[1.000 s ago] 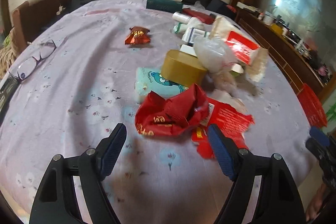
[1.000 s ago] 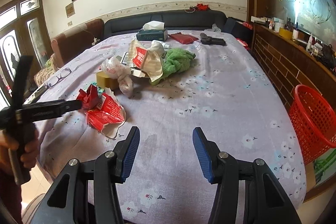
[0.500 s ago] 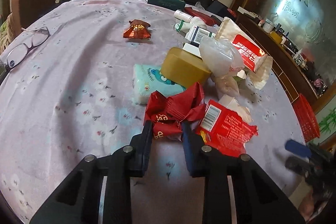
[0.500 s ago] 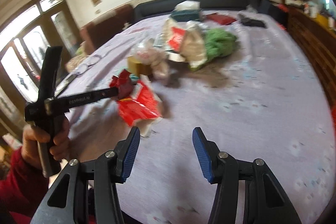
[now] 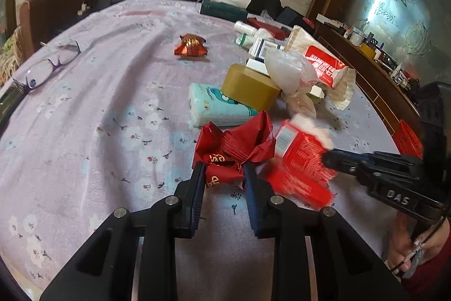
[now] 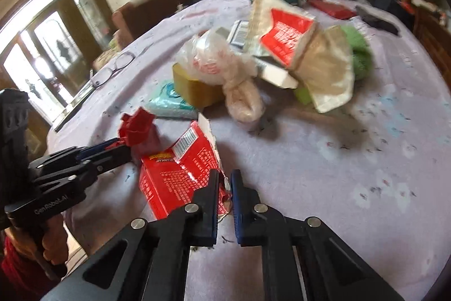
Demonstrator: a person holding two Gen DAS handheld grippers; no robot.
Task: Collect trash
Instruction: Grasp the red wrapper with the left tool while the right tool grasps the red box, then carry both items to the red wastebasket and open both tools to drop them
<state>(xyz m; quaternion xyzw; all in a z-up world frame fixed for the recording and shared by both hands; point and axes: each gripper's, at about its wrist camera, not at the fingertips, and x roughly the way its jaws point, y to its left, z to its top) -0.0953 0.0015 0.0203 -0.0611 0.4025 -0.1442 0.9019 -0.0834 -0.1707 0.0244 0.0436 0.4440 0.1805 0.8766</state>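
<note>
A crumpled red wrapper (image 5: 234,143) lies on the lilac flowered tablecloth (image 5: 98,103), and my left gripper (image 5: 222,174) is shut on its near edge. Beside it on the right lies a torn red packet (image 5: 301,160), blurred in the left wrist view. In the right wrist view my right gripper (image 6: 224,182) is closing its jaws on the torn near corner of that red packet (image 6: 174,174), which sits pinched between the pads. The left gripper (image 6: 124,150) shows there too, at the left, gripping the red wrapper (image 6: 138,129). The right gripper (image 5: 327,157) reaches in from the right in the left wrist view.
Behind the wrapper lie a blue tissue pack (image 5: 217,106), a tan tape roll (image 5: 251,89), a clear plastic bag (image 5: 287,69) and a large torn white-and-red bag (image 5: 324,64). A small red foil wrapper (image 5: 190,45) and glasses (image 5: 50,64) lie farther left. A red basket (image 5: 408,137) stands beyond the table's right edge.
My left gripper closed on the crumpled red wrapper. My right gripper swung left and down to the red packet and closed on its torn corner.
</note>
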